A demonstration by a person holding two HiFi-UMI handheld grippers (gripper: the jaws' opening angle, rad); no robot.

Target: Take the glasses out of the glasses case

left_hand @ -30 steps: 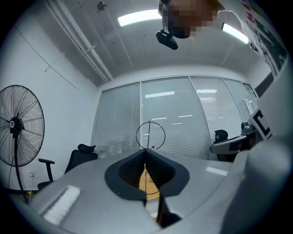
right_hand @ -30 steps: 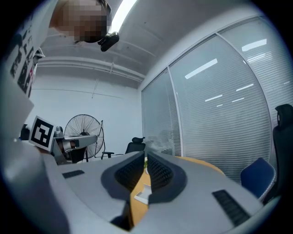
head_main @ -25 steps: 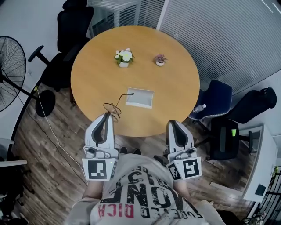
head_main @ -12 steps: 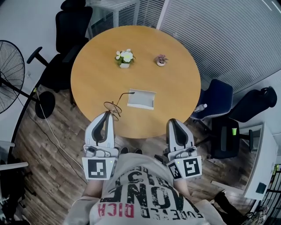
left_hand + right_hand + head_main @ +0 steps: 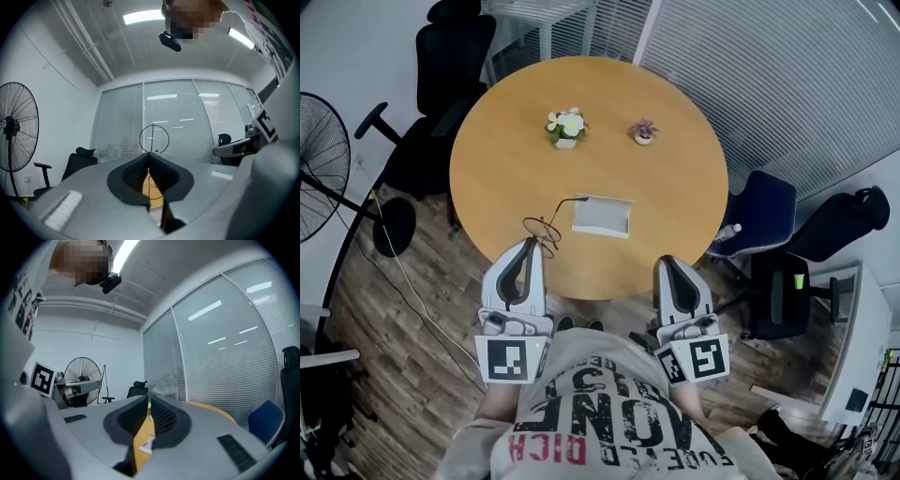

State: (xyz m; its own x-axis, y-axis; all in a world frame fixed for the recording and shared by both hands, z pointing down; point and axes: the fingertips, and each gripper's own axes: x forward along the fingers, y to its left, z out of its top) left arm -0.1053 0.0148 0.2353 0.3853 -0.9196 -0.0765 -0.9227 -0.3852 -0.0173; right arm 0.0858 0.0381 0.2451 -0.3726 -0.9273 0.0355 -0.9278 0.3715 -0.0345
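Left gripper point(image 5: 531, 246) is clamped on the glasses point(image 5: 542, 228) - thin dark wire frame, pinched at the jaw tips. In the left gripper view, the left gripper point(image 5: 149, 157) has its jaws nearly together on a thin wire of the frame. One round lens ring of the glasses point(image 5: 153, 138) stands up just above the tips.

The glasses sit over the near edge of the round wooden table point(image 5: 516, 169), one temple arm pointing toward the glasses case point(image 5: 602, 217). They are out of the case, just left of it and not touching it. The case is white-grey and lies open and flat on the table near the person's edge.

Right gripper point(image 5: 667, 264) is fully closed with nothing between its jaws - same in the right gripper view point(image 5: 148, 401). It is held level at the table edge, right of the case.

Two small flower pots point(image 5: 566, 125) point(image 5: 643, 130) stand on the far half of the table.
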